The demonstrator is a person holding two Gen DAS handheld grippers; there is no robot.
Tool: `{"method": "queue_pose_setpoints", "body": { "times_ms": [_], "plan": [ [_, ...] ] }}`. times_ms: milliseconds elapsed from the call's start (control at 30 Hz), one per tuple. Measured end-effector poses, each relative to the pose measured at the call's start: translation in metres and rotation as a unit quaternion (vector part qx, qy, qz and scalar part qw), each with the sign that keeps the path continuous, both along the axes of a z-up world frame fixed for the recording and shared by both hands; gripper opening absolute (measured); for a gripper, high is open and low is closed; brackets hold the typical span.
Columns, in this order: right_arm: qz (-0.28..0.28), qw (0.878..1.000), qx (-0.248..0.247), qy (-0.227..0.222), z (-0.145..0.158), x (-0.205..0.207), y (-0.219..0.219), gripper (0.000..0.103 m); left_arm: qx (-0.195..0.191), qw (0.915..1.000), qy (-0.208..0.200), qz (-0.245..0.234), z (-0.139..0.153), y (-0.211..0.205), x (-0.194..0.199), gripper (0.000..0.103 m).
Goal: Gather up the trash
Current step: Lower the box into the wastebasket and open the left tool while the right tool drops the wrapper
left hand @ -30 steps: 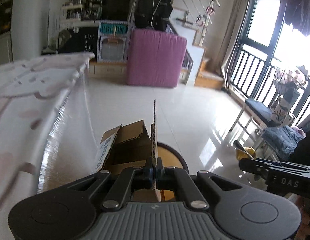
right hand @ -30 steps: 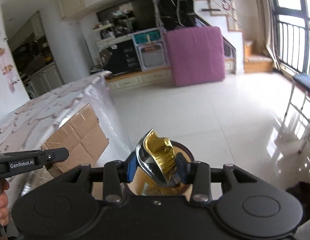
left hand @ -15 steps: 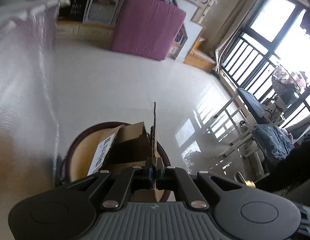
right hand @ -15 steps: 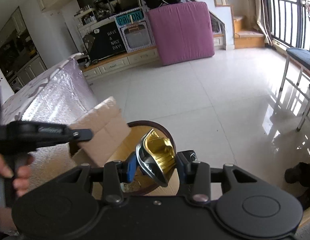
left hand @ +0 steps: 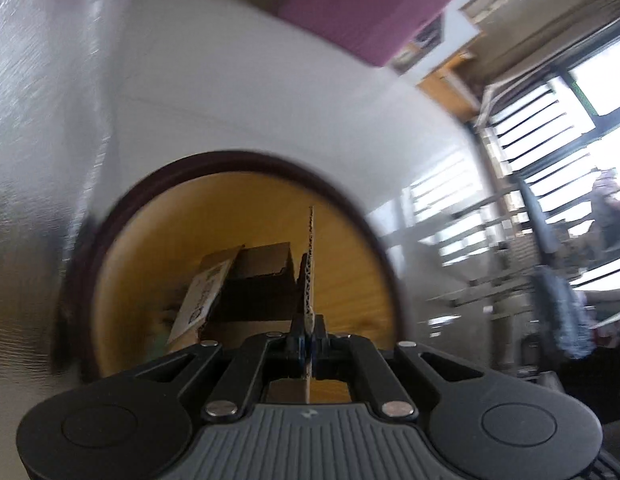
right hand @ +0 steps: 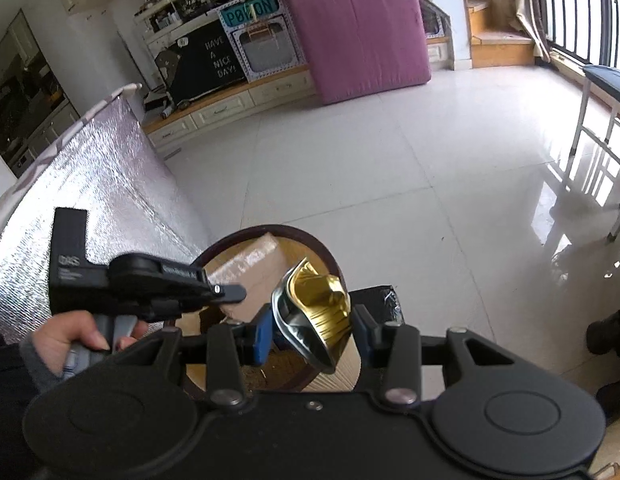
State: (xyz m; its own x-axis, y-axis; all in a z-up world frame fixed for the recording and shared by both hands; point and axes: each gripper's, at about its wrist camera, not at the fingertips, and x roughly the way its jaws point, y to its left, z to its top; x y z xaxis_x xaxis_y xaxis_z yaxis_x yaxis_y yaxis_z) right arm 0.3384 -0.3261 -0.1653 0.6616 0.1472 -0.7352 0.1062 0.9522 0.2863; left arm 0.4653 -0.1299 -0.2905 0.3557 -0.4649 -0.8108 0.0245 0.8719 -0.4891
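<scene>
Cardboard box (left hand: 246, 292) pinched in left claw (left hand: 308, 346), over bin (left hand: 349, 216).

Left claw (left hand: 308, 344) now tipped down over round bin (left hand: 110, 216); cardboard box (left hand: 246, 292) lowered inside rim. Right claw (right hand: 310, 332) brings crushed can (right hand: 313, 312) above bin opening.

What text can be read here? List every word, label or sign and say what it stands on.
"HAVE A NICE DAY!" on the black board by the far wall.
"PO?ON" on the teal sign; the middle letter is hidden.
White print on the left tool: too small to read.
Label on the cardboard box, held by the left tool: blurred.
Crushed gold can in the right tool: no legible text.
</scene>
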Motion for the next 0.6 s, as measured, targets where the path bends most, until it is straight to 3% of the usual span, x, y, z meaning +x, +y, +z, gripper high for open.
{"method": "queue_pose_setpoints", "body": {
  "times_ms": [233,433,600],
  "plan": [
    [0.021,1.000,0.003,0.020,-0.021,0.024,0.013,0.042,0.103,0.9936,-0.019,-0.042,-0.019,0.000,0.010,0.006],
    [0.030,0.999,0.007,0.036,-0.033,0.054,0.021,0.042,0.150,0.9849,-0.027,-0.083,-0.027,-0.005,0.017,0.010],
    [0.036,0.998,0.009,0.058,-0.048,0.085,0.031,0.042,0.154,0.9838,-0.025,-0.088,-0.030,-0.008,0.021,0.011]
  ]
}}
